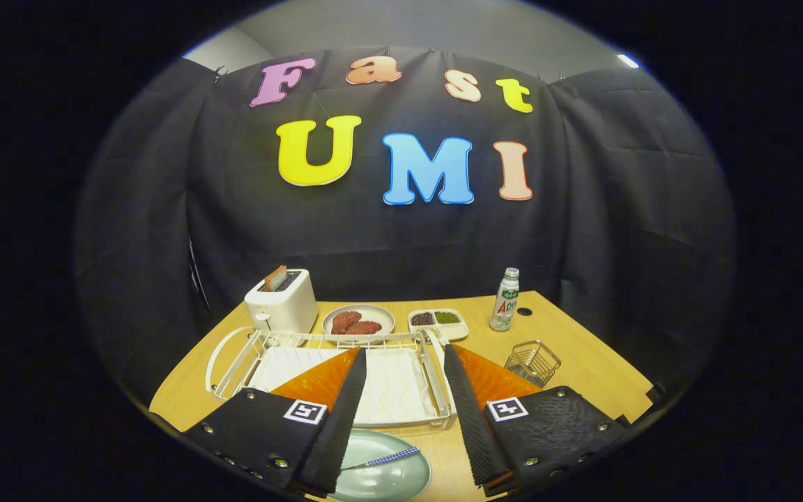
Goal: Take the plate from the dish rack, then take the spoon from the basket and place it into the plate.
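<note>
Gripper view is giving us the whole table (583, 362) from its near edge. We are holding the gripper (401, 418) above that edge with its fingers spread wide and nothing between them. The plate (391, 481) is sitting at the near edge, just below the gap between the fingers, and the spoon (384, 459) is lying in it, bowl toward the left finger. Beyond the fingers the rack (335, 369) is standing empty on the left half of the table, its white tray showing. The wire basket (532, 362) is sitting toward the right edge, just past the right finger. Along the far edge we are seeing a toaster (281, 301) at the left with a slice sticking up, then a dish (358, 322) of reddish pieces, a split tray (438, 323), and a bottle (505, 300) to the right.
</note>
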`<state>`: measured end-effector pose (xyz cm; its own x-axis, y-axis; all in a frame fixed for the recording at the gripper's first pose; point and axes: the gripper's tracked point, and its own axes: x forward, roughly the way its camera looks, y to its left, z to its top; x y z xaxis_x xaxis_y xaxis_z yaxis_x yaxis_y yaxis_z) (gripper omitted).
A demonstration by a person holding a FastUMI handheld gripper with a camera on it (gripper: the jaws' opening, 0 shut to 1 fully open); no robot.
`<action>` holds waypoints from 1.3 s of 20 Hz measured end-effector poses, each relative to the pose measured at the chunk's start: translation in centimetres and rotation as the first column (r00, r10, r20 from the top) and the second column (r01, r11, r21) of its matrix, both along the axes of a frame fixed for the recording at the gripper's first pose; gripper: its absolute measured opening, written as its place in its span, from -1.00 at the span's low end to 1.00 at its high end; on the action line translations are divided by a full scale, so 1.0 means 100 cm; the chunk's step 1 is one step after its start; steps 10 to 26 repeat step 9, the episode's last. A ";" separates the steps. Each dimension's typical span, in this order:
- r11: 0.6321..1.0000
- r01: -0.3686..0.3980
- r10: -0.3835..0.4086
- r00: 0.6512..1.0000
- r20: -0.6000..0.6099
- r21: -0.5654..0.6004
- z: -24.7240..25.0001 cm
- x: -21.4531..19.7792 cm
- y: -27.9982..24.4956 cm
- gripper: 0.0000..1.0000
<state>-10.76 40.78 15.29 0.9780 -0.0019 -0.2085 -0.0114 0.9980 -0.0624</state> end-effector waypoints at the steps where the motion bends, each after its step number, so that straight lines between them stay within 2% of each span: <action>1: 1.000 -0.002 0.002 1.000 0.028 0.000 0.014 0.004 -0.004 0.38; 6: 1.000 0.003 -0.002 0.985 0.174 -0.005 0.089 0.024 -0.033 0.38; 9: 1.000 0.018 -0.015 0.974 0.227 -0.012 0.117 0.031 -0.051 0.38; 26: 1.000 0.018 -0.015 0.974 0.227 -0.012 0.117 0.031 -0.051 0.38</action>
